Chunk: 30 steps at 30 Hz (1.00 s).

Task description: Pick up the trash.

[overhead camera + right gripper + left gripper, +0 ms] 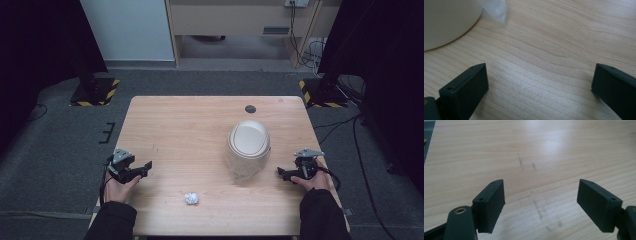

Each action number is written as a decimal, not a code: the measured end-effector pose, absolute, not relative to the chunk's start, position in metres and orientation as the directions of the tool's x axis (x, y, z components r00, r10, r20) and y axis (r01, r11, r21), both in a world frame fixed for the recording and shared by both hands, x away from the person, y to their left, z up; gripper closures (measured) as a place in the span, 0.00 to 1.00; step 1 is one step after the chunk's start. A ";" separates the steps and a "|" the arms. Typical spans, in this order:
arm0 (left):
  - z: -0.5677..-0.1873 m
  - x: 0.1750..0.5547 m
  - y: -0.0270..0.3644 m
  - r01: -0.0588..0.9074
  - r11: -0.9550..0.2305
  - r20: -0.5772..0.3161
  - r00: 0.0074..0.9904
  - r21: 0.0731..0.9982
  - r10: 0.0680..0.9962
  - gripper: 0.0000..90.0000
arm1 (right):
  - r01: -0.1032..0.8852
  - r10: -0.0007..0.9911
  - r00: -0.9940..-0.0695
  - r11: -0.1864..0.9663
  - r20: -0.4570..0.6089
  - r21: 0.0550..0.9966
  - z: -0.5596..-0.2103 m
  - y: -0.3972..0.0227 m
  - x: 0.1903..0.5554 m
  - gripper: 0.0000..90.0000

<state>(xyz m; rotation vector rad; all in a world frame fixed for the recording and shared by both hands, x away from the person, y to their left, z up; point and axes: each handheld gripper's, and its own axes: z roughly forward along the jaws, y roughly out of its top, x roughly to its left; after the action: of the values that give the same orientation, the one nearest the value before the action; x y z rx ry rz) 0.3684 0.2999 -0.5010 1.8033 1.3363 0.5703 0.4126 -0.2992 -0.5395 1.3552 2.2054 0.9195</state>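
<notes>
Both claws, left claw and right claw, sit wide apart and empty on the tabletop, so I'd grab the crumpled paper ball near-centre gently, then carry it to the swing-lid bin on the right.

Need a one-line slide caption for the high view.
Both grippers, left and right, rest open on the table, flanking a beige swing-lid bin and crumpled paper ball.

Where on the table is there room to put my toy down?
The far left part of the table is bare wood, and so is the middle strip between the left gripper and the bin. It is more crowded near the front, around the crumpled paper ball, and on the right, where the right gripper sits close beside the bin.
</notes>
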 end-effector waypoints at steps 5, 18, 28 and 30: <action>-0.490 0.367 0.293 0.526 -0.080 -0.130 0.350 0.847 0.928 0.25 | 0.633 0.890 -0.455 0.316 0.009 0.706 -0.540 -0.299 0.413 0.01; -0.468 0.369 0.277 0.433 0.016 -0.198 0.379 0.901 0.904 0.24 | 0.633 0.890 -0.456 0.317 0.009 0.706 -0.540 -0.299 0.413 0.01; -0.448 0.375 0.253 0.362 0.017 -0.185 0.436 0.932 0.881 0.24 | 0.633 0.890 -0.456 0.317 0.008 0.706 -0.540 -0.299 0.413 0.01; -0.446 0.376 0.249 0.357 0.008 -0.178 0.446 0.934 0.877 0.24 | 0.633 0.890 -0.456 0.317 0.009 0.706 -0.540 -0.299 0.413 0.01</action>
<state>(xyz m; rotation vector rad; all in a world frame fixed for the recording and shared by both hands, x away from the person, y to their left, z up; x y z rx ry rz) 0.3760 0.2495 -0.4463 1.5749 1.1125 0.5794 0.4125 -0.2991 -0.5396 1.3546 2.2064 0.9190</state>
